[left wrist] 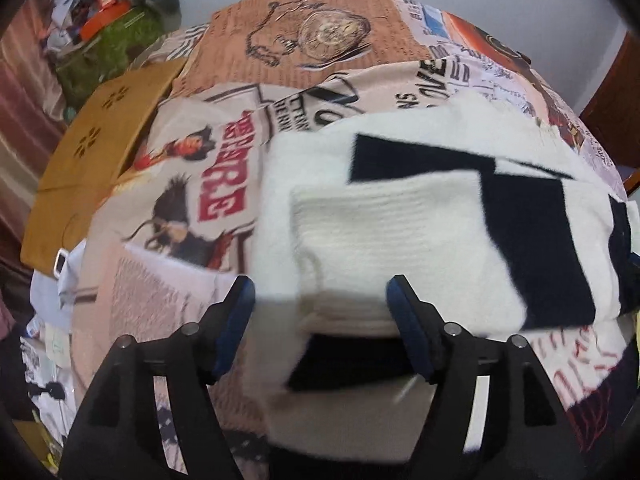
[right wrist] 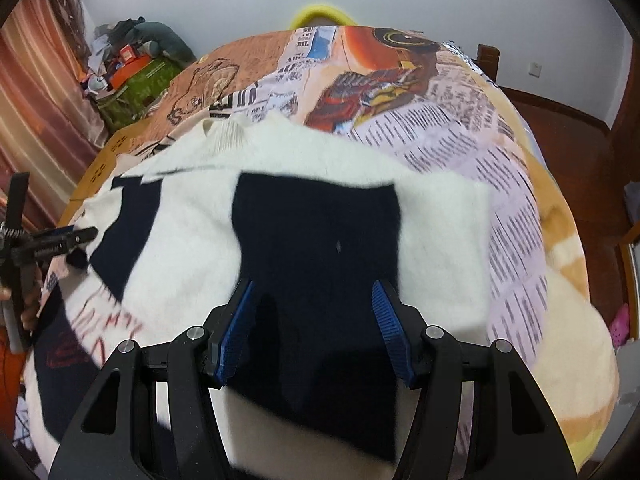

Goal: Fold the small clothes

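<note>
A white knit sweater with navy blocks [left wrist: 400,220] lies on the printed bedspread [left wrist: 208,184]. Its ribbed cuff and sleeve are folded over the body. My left gripper [left wrist: 320,300] is open, with the ribbed white edge between its jaws. In the right wrist view the same sweater [right wrist: 312,240] lies spread, collar at the far left. My right gripper [right wrist: 314,304] is open over a navy block of the sweater. The left gripper also shows at the left edge of the right wrist view [right wrist: 60,240].
A brown cardboard box [left wrist: 96,140] lies at the bed's left edge. A cluttered pile with a green bag [right wrist: 136,84] stands by the curtain. A wooden bed frame [right wrist: 560,140] runs on the right. A yellow object [right wrist: 320,14] peeks behind the bed.
</note>
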A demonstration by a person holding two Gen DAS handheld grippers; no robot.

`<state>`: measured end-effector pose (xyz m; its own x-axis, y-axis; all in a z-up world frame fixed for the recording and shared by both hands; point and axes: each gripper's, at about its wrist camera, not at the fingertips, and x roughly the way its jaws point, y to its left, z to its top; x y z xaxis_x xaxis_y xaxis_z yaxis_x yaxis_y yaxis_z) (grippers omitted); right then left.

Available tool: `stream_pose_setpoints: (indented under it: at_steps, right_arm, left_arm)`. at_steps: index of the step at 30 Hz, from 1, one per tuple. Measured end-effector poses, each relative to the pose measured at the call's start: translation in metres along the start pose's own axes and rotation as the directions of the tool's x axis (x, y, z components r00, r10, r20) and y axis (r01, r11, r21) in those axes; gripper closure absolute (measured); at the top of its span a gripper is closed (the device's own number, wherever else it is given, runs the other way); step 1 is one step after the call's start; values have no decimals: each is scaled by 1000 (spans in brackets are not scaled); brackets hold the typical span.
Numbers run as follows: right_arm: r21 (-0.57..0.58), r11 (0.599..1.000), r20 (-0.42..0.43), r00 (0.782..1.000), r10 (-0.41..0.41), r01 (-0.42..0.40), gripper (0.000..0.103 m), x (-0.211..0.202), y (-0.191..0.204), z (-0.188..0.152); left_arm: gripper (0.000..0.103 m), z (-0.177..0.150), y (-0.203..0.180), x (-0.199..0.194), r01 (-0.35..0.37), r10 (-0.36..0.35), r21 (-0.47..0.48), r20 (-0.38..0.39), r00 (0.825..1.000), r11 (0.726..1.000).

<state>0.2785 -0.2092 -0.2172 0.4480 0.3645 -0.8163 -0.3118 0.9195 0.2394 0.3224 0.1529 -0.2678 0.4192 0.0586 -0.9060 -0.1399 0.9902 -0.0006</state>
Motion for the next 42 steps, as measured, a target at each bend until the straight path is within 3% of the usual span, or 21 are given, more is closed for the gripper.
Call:
stream_pose_setpoints:
  at_steps: [6,12,15,24,27,28,31,32,33,35,38,42]
  right_arm:
    - [28,999,0,1000,-20,20,47,-32,-8,-23]
    - [49,998,1,999,-47,47,47,-58,-14,-39]
    - [57,997,1,999,-50,50,40,-71,-13,-55]
    - [27,1000,-101,995,-8,10,40,-63,5,-104]
    - [53,998,-82,996,28,-24,40,-64,5,-111]
    - [63,997,-81,996,38,-33,40,-65,5,-112]
    - [83,994,-76,994,74,-68,42,-64,6,-114]
    - [85,993,-74,994,83,-77,48,-64,7,-115]
    - [87,992,-73,992,102,-95,52,-62,8,-115]
    - [89,989,-67,990,121,-115,69,-63,11,-116]
    - [54,993,-49,992,112,-110,89,-65,20,-114]
    - [30,994,7,994,105,-105,92,-76,24,-103]
  left_arm:
    - [33,-33,19,-21,-28,27,-21,-19,999,999]
    - [33,-67,39,-54,0,-1,-69,-3,1000,998]
    - [33,-86,44,-64,5,-6,-82,-13,1000,997]
    - [32,-128,37,-72,127,-136,-138,-60,989,982]
    - [33,-138,34,-77,136,-144,-150,-43,989,979]
    - [36,-140,34,-79,141,-148,-163,-31,988,977]
    - [65,-145,35,-83,172,-177,-201,-4,984,964]
    - [78,-146,33,-85,182,-186,-202,0,983,962]
    - [84,-145,32,-86,187,-190,-203,2,982,961]
    - [93,-144,27,-89,178,-180,-196,9,984,964]
    - [95,-138,24,-96,175,-174,-180,24,984,968]
    - [95,-117,20,-120,183,-170,-152,95,981,971]
